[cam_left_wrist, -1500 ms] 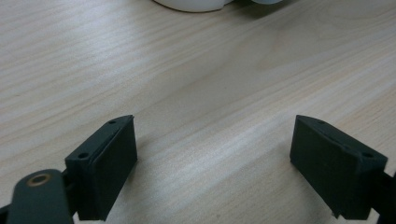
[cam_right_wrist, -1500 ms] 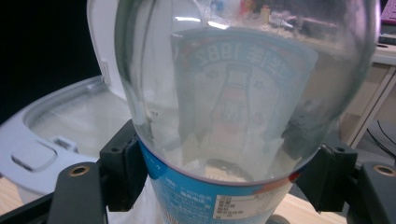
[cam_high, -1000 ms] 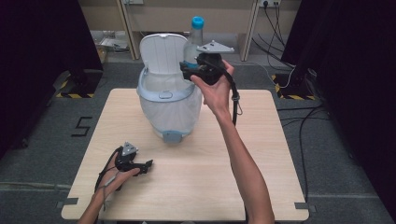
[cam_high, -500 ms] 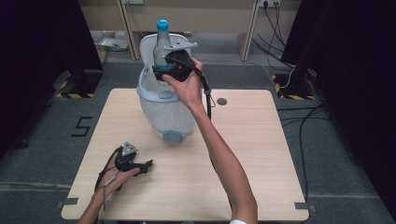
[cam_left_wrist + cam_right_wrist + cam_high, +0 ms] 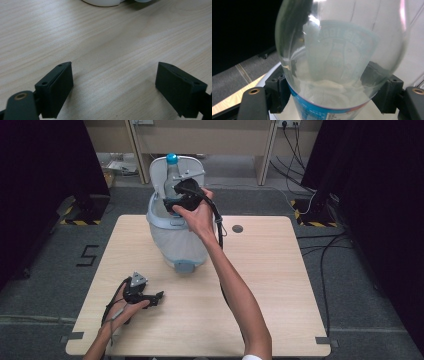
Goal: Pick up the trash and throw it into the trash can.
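1. The right hand-held gripper [image 5: 172,202] clamps a clear plastic bottle [image 5: 171,177]; in the right gripper view its two black jaws press on either side of the bottle [image 5: 339,62] with the pads against the plastic.
2. The bottle stands upright in that grip, its blue cap [image 5: 171,158] on top and a pale label with a blue band around its body.
3. It hangs over the open mouth of a white and pale-blue bin [image 5: 175,237], whose lid [image 5: 187,170] is raised behind the bottle.
4. The bin sits on the far middle part of the wooden surface [image 5: 270,270], its blue pedal facing the person.
5. The left hand-held gripper [image 5: 150,296] rests low on the near left part of the surface, well apart from the bin.
6. In the left gripper view its jaws stand wide, with bare wood [image 5: 112,50] between them and nothing held.
7. A small dark round spot [image 5: 237,228] lies on the surface to the right of the bin.
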The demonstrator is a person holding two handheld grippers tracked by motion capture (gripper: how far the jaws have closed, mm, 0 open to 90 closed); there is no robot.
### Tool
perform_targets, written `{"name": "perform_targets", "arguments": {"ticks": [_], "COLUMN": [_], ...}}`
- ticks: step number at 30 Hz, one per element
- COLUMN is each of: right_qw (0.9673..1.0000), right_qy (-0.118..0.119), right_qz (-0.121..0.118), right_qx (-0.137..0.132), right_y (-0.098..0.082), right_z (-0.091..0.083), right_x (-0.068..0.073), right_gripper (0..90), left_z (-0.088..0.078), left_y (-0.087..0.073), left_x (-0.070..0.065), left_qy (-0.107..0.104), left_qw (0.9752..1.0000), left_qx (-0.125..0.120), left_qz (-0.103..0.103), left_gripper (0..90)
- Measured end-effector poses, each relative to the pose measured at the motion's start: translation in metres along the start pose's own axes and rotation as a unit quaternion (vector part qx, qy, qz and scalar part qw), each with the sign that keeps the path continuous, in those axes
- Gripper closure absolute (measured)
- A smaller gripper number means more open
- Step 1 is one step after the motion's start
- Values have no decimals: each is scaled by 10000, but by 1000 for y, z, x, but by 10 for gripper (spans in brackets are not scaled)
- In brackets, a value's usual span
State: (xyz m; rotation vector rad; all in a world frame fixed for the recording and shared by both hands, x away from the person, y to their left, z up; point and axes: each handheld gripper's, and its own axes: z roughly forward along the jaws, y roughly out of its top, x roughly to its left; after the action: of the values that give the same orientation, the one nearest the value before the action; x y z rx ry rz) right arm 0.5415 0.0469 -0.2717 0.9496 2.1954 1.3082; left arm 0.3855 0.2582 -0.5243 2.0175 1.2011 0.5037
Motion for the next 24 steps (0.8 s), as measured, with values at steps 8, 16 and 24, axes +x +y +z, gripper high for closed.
{"name": "perform_targets", "arguments": {"ticks": [8,16,24], "right_qw": [10000,9981,9980], "right_qy": [61,319,109], "right_qz": [39,314,229], "right_qx": [-10,-423,-578], "right_y": [-8,-8,-13], "right_z": [1,-19,-46], "right_x": [-4,-14,-30], "right_gripper": [265,335,355], "left_z": [0,1,1], "left_y": [0,0,0], "left_x": [0,-1,0], "left_qy": [3,13,16], "left_qw": [10000,10000,10000], "left_qx": [-5,-22,-18], "left_qz": [11,3,-12], "left_gripper": [138,141,140]}}
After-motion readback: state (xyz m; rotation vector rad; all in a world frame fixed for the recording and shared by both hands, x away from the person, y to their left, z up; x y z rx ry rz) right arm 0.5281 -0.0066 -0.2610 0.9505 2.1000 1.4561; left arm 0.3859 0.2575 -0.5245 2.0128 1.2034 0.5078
